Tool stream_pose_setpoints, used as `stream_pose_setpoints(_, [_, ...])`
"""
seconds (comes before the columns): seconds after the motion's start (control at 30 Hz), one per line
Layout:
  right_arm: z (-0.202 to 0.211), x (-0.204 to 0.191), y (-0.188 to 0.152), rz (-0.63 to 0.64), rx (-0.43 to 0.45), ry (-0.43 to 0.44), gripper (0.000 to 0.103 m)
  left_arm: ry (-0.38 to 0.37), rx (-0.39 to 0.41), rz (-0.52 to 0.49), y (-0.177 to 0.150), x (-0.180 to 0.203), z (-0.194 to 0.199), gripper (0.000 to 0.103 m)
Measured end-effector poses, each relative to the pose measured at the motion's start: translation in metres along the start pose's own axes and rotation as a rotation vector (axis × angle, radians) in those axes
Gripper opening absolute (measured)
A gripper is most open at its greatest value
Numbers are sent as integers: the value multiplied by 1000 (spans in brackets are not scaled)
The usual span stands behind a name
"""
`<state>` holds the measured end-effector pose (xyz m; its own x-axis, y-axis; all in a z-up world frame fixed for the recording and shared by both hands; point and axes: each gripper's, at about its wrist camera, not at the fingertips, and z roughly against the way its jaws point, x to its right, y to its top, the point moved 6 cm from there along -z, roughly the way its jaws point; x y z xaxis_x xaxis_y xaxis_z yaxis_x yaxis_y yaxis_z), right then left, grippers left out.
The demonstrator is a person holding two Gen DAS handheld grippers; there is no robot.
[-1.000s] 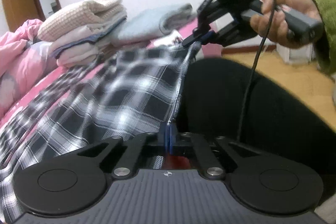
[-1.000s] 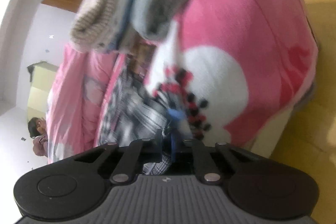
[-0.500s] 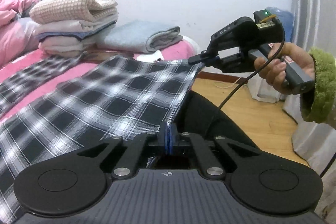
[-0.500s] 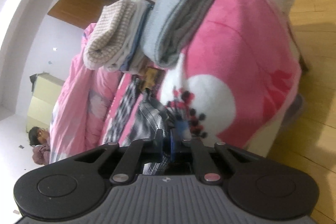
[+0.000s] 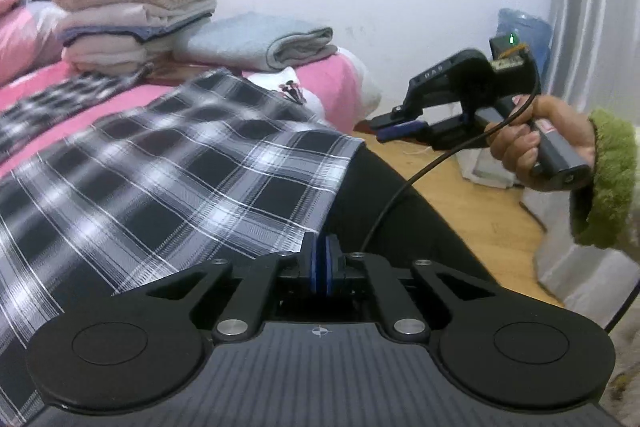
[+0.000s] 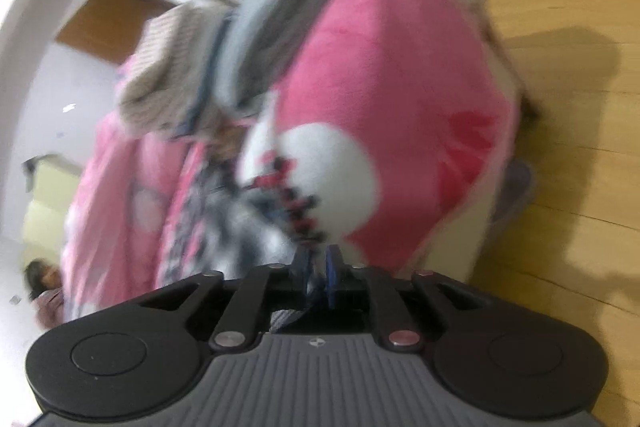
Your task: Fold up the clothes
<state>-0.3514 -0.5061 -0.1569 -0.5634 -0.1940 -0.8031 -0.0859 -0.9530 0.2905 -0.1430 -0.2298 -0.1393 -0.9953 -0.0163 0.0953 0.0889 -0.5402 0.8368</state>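
Left wrist view: the left gripper [image 5: 320, 259] has its jaws pinching the hem of the plaid shirt [image 5: 160, 179], which spreads across the left of the frame over the pink bed [image 5: 332, 83]. At right, the right gripper [image 5: 396, 125] hangs clear of the cloth, jaws apparently together. Folded stacks [image 5: 136, 11] sit upper left.

Right wrist view: blurred; the jaws look slightly parted, though this cannot be settled. Held by one corner, the shirt could sag and crease.
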Motion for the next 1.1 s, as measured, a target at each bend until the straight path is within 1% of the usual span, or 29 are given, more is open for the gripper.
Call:
stream_pose_setpoints(0.03, [3, 4, 3, -13, 15, -11, 22, -5, 1, 8, 0, 0, 2, 15])
stream_pose_setpoints(0.07, [7, 8, 5, -27, 29, -23, 24, -4, 5, 11, -1, 0, 4, 21])
stream_pose_setpoints(0.1, [10, 8, 9, -17, 43, -27, 24, -2, 10, 17, -1, -1, 6, 22])
stream_pose_setpoints(0.17, [10, -3, 16, 38, 64, -21, 24, 0, 14, 37, -2, -4, 9, 23])
stream_pose_setpoints(0.23, [3, -23, 22, 118, 59, 17, 25, 8, 6, 51, -2, -6, 7, 23])
stream_pose_setpoints(0.27, [0, -34, 25, 160, 55, 38, 27, 13, 2, 59, -1, -8, 6, 23])
stream_pose_setpoints(0.33, [-12, -56, 26, 272, 37, 59, 30, 21, -5, 73, -1, -10, 4, 23])
stream_pose_setpoints(0.43, [-36, -82, 23, 434, 6, 79, 30, 34, -16, 95, -1, -13, 0, 23])
stream_pose_setpoints(0.6, [-73, -115, 12, 685, -48, 121, 28, 56, -35, 131, -1, -19, -5, 23])
stream_pose_setpoints(0.7, [-86, -129, 3, 807, -34, 114, 28, 68, -46, 148, 0, -22, -8, 23])
stream_pose_setpoints(0.8, [-96, -135, 1, 888, -36, 101, 28, 66, -58, 127, 1, -20, -11, 23])
stream_pose_setpoints(0.87, [-102, -135, 0, 935, -49, 88, 27, 66, -64, 130, 2, -20, -12, 23])
stream_pose_setpoints(0.9, [-103, -136, -3, 964, -53, 87, 26, 66, -66, 133, 2, -21, -12, 23])
stream_pose_setpoints(0.93, [-104, -136, -7, 994, -55, 87, 15, 68, -69, 136, 1, -21, -13, 23])
stream_pose_setpoints(0.97, [-104, -138, -11, 1036, -45, 78, 7, 70, -71, 138, 1, -21, -13, 23])
stream_pose_setpoints(1.07, [-99, -141, -26, 1204, 62, -13, 7, 76, -78, 145, 0, -22, -13, 23])
stream_pose_setpoints(1.1, [-99, -141, -32, 1257, 83, -44, 7, 76, -80, 151, 0, -23, -14, 23])
